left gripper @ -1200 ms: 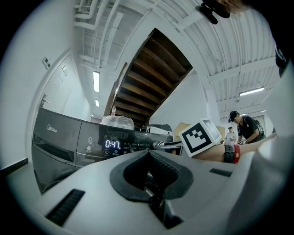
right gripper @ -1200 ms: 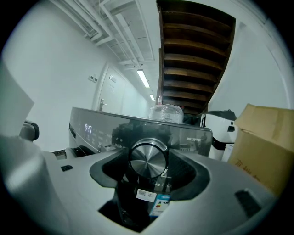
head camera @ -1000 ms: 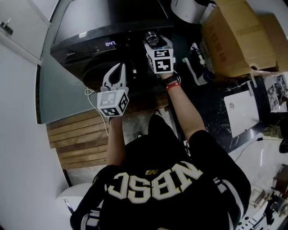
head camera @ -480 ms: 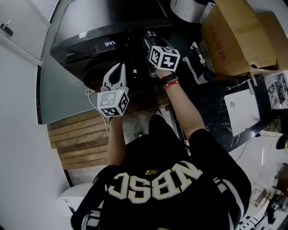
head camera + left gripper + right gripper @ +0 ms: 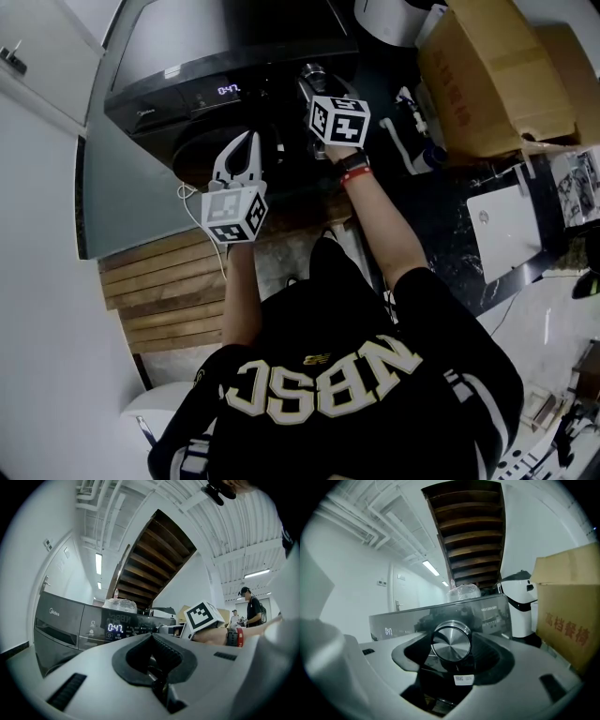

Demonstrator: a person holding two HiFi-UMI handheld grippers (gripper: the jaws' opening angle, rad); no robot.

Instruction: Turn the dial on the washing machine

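The dark washing machine (image 5: 187,56) fills the top of the head view, and its display (image 5: 230,90) glows 0:47. The round silver dial (image 5: 451,641) on the control panel sits between the jaws of my right gripper (image 5: 314,82), which is shut on it; the marker cube (image 5: 339,120) is tilted. My left gripper (image 5: 246,142) hangs in front of the machine's door, away from the panel. Its jaws are shut with nothing between them. The left gripper view shows the display (image 5: 115,628) and the right gripper's cube (image 5: 204,616).
A cardboard box (image 5: 492,75) and a white appliance (image 5: 394,19) stand right of the machine. A white laptop (image 5: 506,230) lies on the dark counter at the right. Wooden slats (image 5: 159,291) cover the floor at the lower left. Other people stand far off in the left gripper view.
My right gripper has rolled on the dial; its marker cube now shows a different, tilted face. The left gripper has stayed put. The display still reads 0:47.
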